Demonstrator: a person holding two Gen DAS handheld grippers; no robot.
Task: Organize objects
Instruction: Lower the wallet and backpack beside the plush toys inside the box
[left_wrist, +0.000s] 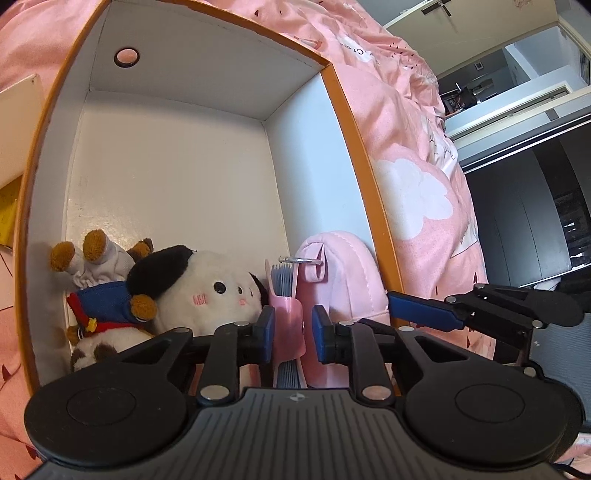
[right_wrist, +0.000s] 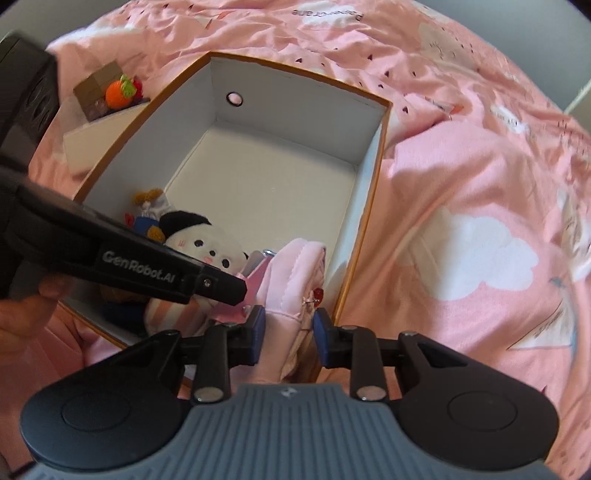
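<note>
An orange-rimmed box (left_wrist: 354, 122) with white walls lies on a pink bedspread. At its near end sit a white-and-black plush (left_wrist: 207, 288) and a smaller plush in blue clothes (left_wrist: 107, 299). My left gripper (left_wrist: 293, 332) is shut on a pink comb (left_wrist: 286, 317) with blue-grey teeth, standing between the plush and a pink pouch (left_wrist: 351, 273). In the right wrist view my right gripper (right_wrist: 289, 328) is shut on that pink pouch (right_wrist: 291, 280) at the near right corner of the box (right_wrist: 369, 206). The left gripper's black housing (right_wrist: 140, 262) crosses in from the left.
The far half of the box floor (right_wrist: 266, 184) is bare. A small white box (right_wrist: 92, 136) holding an orange toy fruit (right_wrist: 118, 94) sits beyond the box's left wall. A hand (right_wrist: 22, 314) holds the left tool. Rumpled pink bedspread (right_wrist: 461, 221) surrounds everything.
</note>
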